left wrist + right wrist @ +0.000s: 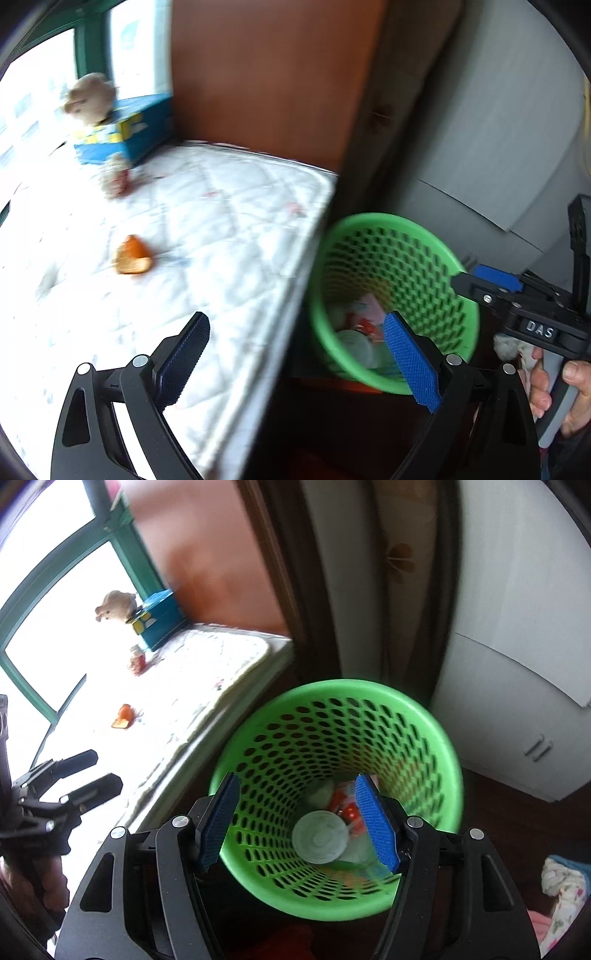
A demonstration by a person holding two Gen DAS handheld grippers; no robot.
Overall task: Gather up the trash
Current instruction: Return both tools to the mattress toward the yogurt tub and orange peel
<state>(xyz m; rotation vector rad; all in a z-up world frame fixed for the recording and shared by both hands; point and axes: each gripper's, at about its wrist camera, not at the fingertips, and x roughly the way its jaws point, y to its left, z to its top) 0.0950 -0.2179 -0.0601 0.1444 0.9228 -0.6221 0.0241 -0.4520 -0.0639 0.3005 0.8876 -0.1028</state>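
Nearby, orange peel (133, 255) on mattress (221, 221); green basket (436, 723) beside.

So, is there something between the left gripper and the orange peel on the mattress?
Nothing visible. The left gripper is open and empty, and only bare mattress lies between it and the orange peel.

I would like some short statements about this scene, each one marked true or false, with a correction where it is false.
1. The orange peel lies on the white mattress. True.
2. The green basket is empty. False: it holds a round white lid and other scraps.
3. The right hand-held gripper is shut on the peel. False: it is open and holds nothing.
4. The left hand-held gripper is open. True.
5. A blue box stands near the window. True.
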